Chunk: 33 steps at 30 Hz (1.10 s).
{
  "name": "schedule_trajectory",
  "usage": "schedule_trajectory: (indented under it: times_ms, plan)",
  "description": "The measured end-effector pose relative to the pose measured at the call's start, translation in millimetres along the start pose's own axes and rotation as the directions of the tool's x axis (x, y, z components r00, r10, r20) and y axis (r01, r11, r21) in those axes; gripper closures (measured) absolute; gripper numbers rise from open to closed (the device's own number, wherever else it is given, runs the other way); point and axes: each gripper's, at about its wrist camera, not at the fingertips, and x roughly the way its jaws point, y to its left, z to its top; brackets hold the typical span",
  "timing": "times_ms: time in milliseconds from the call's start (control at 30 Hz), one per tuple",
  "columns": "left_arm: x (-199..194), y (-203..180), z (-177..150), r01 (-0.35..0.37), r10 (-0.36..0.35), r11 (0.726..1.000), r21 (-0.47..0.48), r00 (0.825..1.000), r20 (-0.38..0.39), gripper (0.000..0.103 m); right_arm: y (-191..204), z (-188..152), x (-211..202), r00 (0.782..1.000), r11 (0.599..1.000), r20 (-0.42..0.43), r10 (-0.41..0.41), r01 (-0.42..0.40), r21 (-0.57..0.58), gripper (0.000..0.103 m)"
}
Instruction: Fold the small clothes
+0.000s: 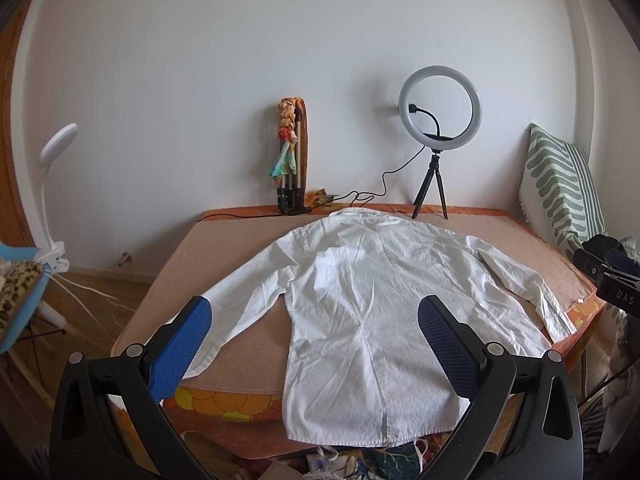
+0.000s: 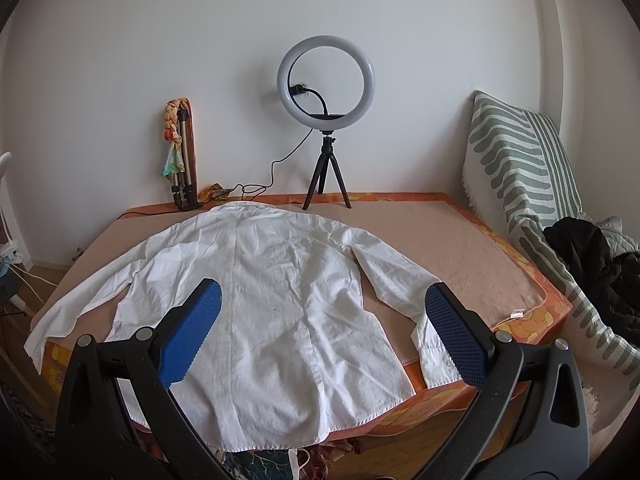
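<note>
Tongs first: my left gripper (image 1: pixel 316 322) hangs with its blue-padded fingers (image 1: pixel 182 342) spread wide and nothing between them, just above the near half of the white long-sleeved cotton shirt (image 1: pixel 360 300). My right gripper (image 2: pixel 322 308) is equally released, its jaws parted and empty, one pad over the shirt's back panel and the other over the right cuff (image 2: pixel 434 364).

The shirt lies back-up on the beige blanket-covered bed (image 1: pixel 224 252), collar toward the far wall, both sleeves angled outward. Its hem (image 1: pixel 344 438) droops over the near edge of the bed, and the left cuff (image 1: pixel 196 366) also sags past that edge.

I judge folding has not begun, so the step in hand is the first sleeve fold. To do it well I would bring each gripper down at a cuff, pinch only the top layers of cloth without biting into the blanket, and lift low so the thin fabric does not balloon or drag the body askew. The overhanging hem worries me: pulling a sleeve hard could slide the whole shirt off the edge, so I would draw inward and away from me, toward the collar. The creases across the back suggest limp cotton that will hold a fold if pressed flat.

Beyond stand a white ring light on a black tripod (image 2: pixel 326 80) and a green-striped cushion (image 2: pixel 520 152), both well apart from the work.
</note>
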Motion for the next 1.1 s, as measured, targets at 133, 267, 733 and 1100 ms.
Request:
schedule_trajectory:
  times_ms: [133,267,733,1100]
  plan:
    - [0,0,0,0.000,0.000,1.000,0.001,1.000,0.001,0.001,0,0,0,1.000,1.000,0.002,-0.002,0.002,-0.001,0.000]
    - [0,0,-1,0.000,0.000,1.000,0.000,1.000,0.001,0.001,0,0,-1,1.000,1.000,0.002,-0.002,0.002,-0.001,0.000]
    - [3,8,-2,-0.013,0.013,1.000,-0.011,1.000,-0.006,0.001,2,2,-1,1.000,1.000,0.007,0.000,0.001,-0.003,0.000]
    - [16,50,-5,-0.075,0.075,0.997,-0.006,0.997,-0.033,0.008,29,30,16,0.997,0.997,0.032,0.066,-0.065,-0.043,0.000]
